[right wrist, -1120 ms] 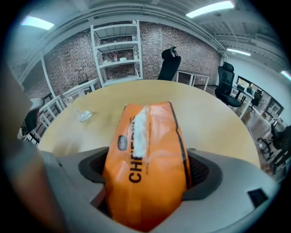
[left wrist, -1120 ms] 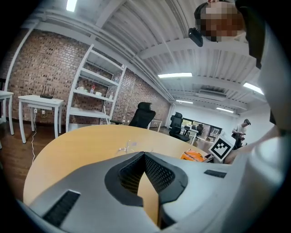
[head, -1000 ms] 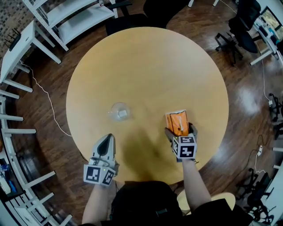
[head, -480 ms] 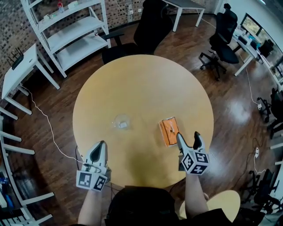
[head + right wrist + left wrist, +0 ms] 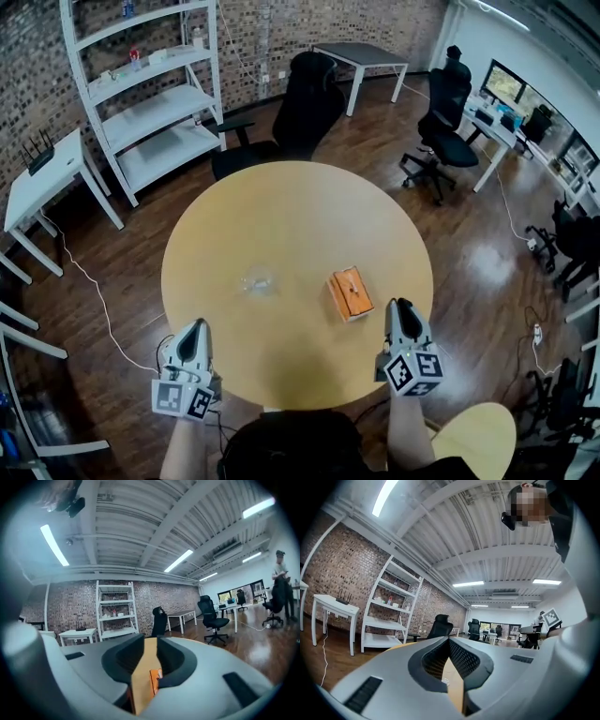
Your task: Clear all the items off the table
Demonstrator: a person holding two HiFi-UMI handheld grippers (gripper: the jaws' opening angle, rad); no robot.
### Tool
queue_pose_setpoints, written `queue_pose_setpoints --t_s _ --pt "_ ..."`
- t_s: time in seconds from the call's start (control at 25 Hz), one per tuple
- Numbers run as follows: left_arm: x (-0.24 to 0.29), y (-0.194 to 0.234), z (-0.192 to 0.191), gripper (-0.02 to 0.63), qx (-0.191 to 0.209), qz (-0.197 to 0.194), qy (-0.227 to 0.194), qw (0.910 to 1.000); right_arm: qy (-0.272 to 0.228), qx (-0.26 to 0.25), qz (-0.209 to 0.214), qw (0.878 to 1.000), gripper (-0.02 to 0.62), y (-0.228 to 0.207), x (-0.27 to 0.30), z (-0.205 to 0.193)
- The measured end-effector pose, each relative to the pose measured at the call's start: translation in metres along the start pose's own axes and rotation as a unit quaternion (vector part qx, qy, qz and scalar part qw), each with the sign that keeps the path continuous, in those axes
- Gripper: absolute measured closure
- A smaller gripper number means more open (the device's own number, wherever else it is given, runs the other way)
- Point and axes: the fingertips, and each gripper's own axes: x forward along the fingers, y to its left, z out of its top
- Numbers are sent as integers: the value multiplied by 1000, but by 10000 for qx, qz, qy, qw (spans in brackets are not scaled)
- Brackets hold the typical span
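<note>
Orange box [image 5: 349,292] lies near the right tool [image 5: 401,306], ahead of its empty closing jaws; left tool [image 5: 194,327] fully closed.

**Open-plan office, loft type.**
- Floor: dark, glossy wood boards [image 5: 473,258].
- Wall: bare brick [image 5: 37,47], upper left of the head view.
- Ceiling: white ribbed panels [image 5: 497,559] on beams, fitted with strip lights [image 5: 54,544].
- Furniture:
  - round wooden table [image 5: 291,216] at centre
  - white open shelving unit [image 5: 155,103] at upper left
  - small white side table [image 5: 42,178] at the left edge, carrying a router [image 5: 36,150]
  - white desk [image 5: 361,54] at top centre
  - black swivel chairs [image 5: 305,108] at top centre and upper right
- Equipment: computer monitors [image 5: 506,82] on desks at the upper right edge.
</note>
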Motion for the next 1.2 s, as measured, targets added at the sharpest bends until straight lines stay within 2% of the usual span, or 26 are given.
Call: queue_pose_setpoints --t_s 0.04,0.08,0.44,0.84,1.2 --pt "-2 0 2 606 7 -14 -36 10000 -66 -57 -31 10000 563 3 -5 3" --pt "-4 0 3 606 5 -25 -72 10000 -161 -74 -59 9998 592 5 -11 7" --pt "-7 -12 6 606 -111 -274 -184 9994 -1066 -16 -243 9940 594 1 -59 39" --pt "-3 -27 13 606 -94 -408 -265 9988 -940 -172 -308 9949 595 -2 -67 40" --pt "-10 -18 26 606 -53 -231 -398 9989 -746 171 -240 9968 595 -8 -59 26"
